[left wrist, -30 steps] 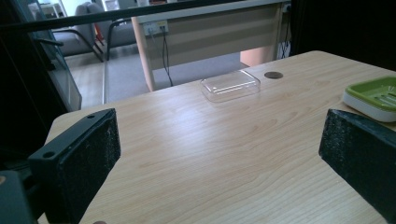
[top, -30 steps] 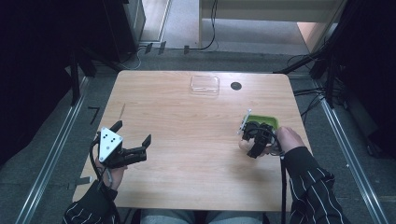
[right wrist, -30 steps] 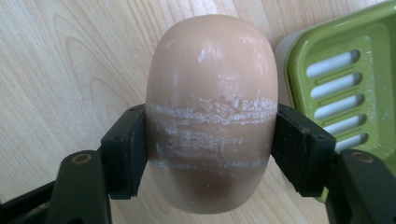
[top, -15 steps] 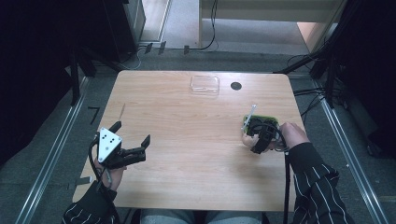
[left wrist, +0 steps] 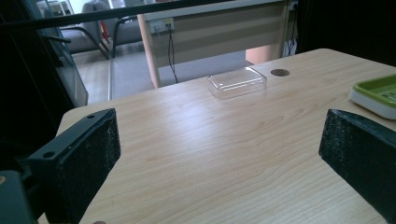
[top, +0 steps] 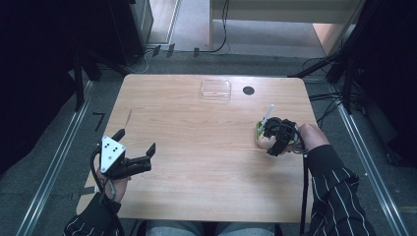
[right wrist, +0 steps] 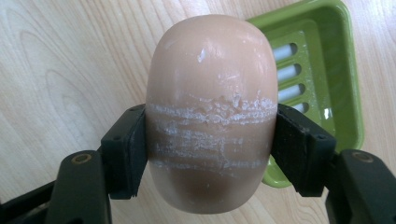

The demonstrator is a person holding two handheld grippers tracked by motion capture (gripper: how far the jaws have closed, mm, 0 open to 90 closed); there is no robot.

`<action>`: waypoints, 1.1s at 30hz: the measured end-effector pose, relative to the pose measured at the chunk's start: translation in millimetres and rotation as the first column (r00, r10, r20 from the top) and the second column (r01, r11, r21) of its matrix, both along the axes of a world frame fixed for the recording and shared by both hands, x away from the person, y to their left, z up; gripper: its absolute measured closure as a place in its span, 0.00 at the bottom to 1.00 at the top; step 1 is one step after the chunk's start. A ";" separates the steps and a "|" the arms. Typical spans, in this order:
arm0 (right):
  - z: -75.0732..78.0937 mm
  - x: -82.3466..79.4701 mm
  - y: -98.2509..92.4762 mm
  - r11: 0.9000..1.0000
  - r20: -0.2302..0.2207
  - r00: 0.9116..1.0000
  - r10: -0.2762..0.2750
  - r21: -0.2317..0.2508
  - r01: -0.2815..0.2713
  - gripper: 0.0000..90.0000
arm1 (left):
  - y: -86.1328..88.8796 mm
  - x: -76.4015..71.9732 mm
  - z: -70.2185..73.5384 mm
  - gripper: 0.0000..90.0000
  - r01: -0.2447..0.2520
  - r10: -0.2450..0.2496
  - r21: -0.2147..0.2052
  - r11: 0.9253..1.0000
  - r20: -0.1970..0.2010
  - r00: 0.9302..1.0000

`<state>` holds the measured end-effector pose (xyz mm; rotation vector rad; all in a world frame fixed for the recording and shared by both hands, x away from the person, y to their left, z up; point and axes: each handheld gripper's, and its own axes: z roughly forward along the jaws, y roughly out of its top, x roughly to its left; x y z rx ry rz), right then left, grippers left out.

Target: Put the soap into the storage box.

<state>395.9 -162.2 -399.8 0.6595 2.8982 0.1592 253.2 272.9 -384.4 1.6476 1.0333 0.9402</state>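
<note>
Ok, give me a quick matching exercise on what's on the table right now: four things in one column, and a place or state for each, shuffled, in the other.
Things:
1. bar of soap
2. green soap dish
3. clear plastic lid
4. left hand-held gripper

Places or states:
A. open, holding nothing, at the table's near left
B. clamped between the right hand-held gripper's jaws
C. at the table's far edge, beside a round hole
D. empty, slots showing, under and behind the soap

Pairs: 1-B, 2-D, 3-C, 4-A
</note>
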 end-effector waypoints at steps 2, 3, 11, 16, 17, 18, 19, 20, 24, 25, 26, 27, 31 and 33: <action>0.1 3.1 -2.4 1.000 0.001 1.000 -0.003 -0.004 0.003 0.38 | 0.4 -0.5 0.1 0.00 -0.002 0.002 0.001 1.000 0.000 1.000; 0.1 4.3 -3.3 1.000 -0.001 1.000 -0.002 -0.007 0.002 0.38 | 0.5 -0.6 0.1 0.00 -0.003 0.003 0.001 1.000 0.000 1.000; 1.4 13.0 -9.4 1.000 0.006 1.000 -0.008 -0.002 0.008 0.38 | 3.6 -3.0 0.1 0.00 -0.016 0.016 0.006 1.000 -0.004 1.000; 1.3 20.1 -10.7 1.000 0.008 1.000 -0.005 0.004 0.005 0.38 | 5.2 -4.2 -0.1 0.00 -0.021 0.021 0.006 1.000 -0.006 1.000; 1.8 21.1 -10.8 1.000 0.004 1.000 -0.004 0.000 0.004 0.38 | 5.6 -4.4 -0.5 0.00 -0.023 0.023 0.002 1.000 -0.004 1.000; 1.9 22.0 -11.0 1.000 0.003 1.000 0.001 0.002 -0.001 0.38 | 6.1 -4.5 -0.5 0.00 -0.023 0.023 0.005 1.000 -0.005 1.000; 2.1 22.8 -11.1 1.000 0.011 1.000 -0.004 0.004 0.004 0.38 | 6.3 -4.7 -0.5 0.00 -0.025 0.025 0.004 1.000 -0.005 1.000; 2.4 23.7 -11.2 1.000 0.008 1.000 -0.008 0.006 0.008 0.38 | 6.6 -4.9 -0.6 0.00 -0.027 0.027 0.001 1.000 -0.005 1.000; 3.4 26.2 -12.5 1.000 0.006 1.000 0.001 0.001 -0.001 0.38 | 7.0 -5.2 -0.5 0.00 -0.028 0.028 0.003 1.000 -0.006 1.000; 3.5 26.8 -13.4 1.000 0.008 1.000 -0.003 0.004 0.003 0.38 | 6.7 -5.2 -0.6 0.00 -0.028 0.028 0.002 1.000 -0.007 1.000; 3.3 27.4 -14.1 1.000 0.009 1.000 0.001 0.003 -0.001 0.38 | 6.7 -5.2 -0.6 0.00 -0.028 0.028 0.002 1.000 -0.007 1.000; 3.3 28.0 -14.8 1.000 0.008 1.000 0.003 0.002 -0.003 0.38 | 6.5 -5.3 -0.5 0.00 -0.026 0.026 0.002 1.000 -0.006 1.000; 3.0 30.8 -16.9 1.000 0.009 1.000 0.001 0.001 -0.001 0.38 | 6.5 -5.1 -0.6 0.00 -0.030 0.030 0.002 1.000 -0.006 1.000; 2.9 32.1 -18.0 1.000 0.009 1.000 0.001 0.002 -0.001 0.38 | 6.5 -5.1 -0.6 0.00 -0.031 0.031 0.002 1.000 -0.006 1.000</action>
